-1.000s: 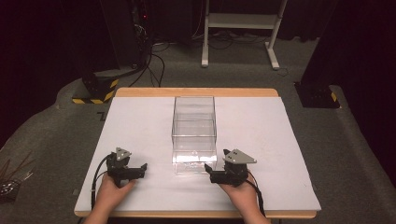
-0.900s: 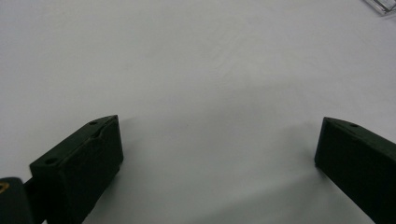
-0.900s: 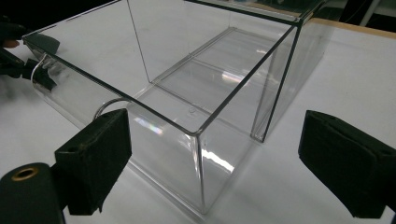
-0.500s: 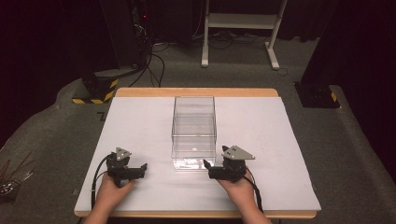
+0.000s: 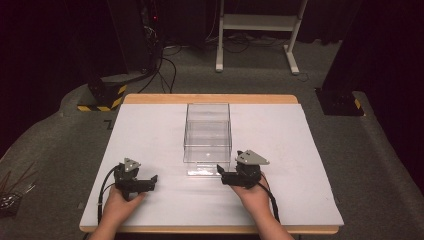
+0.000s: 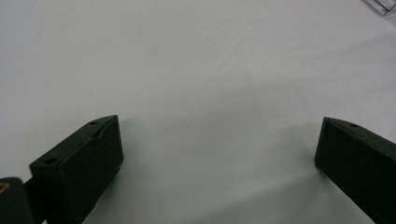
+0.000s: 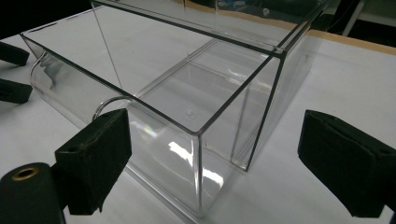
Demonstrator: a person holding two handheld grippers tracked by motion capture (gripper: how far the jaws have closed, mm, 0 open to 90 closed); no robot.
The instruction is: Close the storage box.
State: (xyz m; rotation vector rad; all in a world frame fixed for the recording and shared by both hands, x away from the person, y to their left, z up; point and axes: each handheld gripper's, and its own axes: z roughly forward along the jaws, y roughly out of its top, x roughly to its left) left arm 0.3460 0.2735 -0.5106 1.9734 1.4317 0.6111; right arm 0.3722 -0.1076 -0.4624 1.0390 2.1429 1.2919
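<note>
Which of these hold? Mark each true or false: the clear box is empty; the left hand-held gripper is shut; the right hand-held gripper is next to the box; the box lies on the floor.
1. The clear box is empty: true.
2. The left hand-held gripper is shut: false, its jaws stand wide apart over bare white table.
3. The right hand-held gripper is next to the box: true, at its near corner.
4. The box lies on the floor: false, it sits on the table.

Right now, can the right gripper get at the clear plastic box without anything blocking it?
Probably yes. The right gripper sits just off the near corner of the clear box with its jaws wide open, and nothing lies between them on the white table cover. The left gripper rests well aside.
</note>
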